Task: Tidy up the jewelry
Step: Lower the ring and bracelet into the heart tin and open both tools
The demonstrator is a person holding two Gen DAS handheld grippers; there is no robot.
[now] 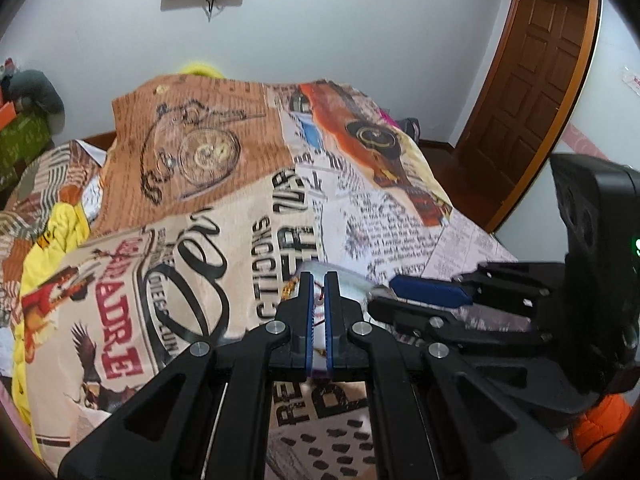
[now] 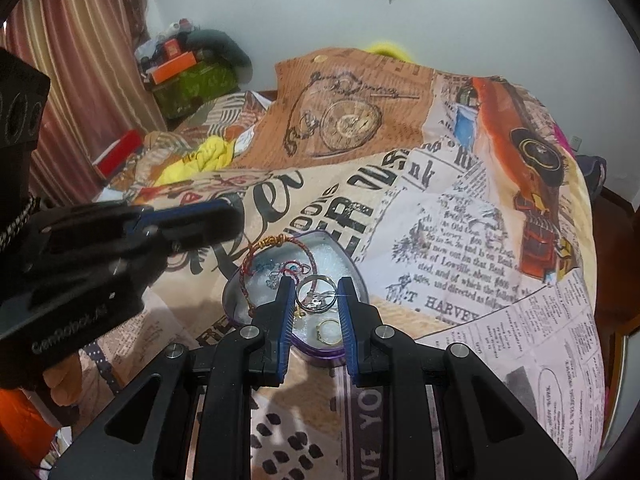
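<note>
A heart-shaped tin [image 2: 235, 294] with a purple rim lies on the printed bedspread. Inside it are a braided red and gold bracelet [image 2: 280, 242], a gold ring [image 2: 328, 330] and small red thread pieces [image 2: 297, 270]. My right gripper [image 2: 316, 285] hangs over the tin, its blue pads narrowly apart and closed on a silver ring [image 2: 316, 294]. My left gripper [image 2: 234, 218] hovers just left of the tin with its fingers together and nothing visibly held. In the left wrist view the left gripper [image 1: 319, 276] is shut above the tin [image 1: 352, 278], and the right gripper [image 1: 384, 294] comes in from the right.
The bedspread [image 2: 460, 240] rises in a mound behind the tin. A yellow cloth [image 2: 204, 160], a red box [image 2: 120, 152] and a pile of boxes [image 2: 188, 76] lie at the far left by a curtain. A wooden door [image 1: 532, 80] stands at right. An orange sleeve [image 1: 604, 424] shows.
</note>
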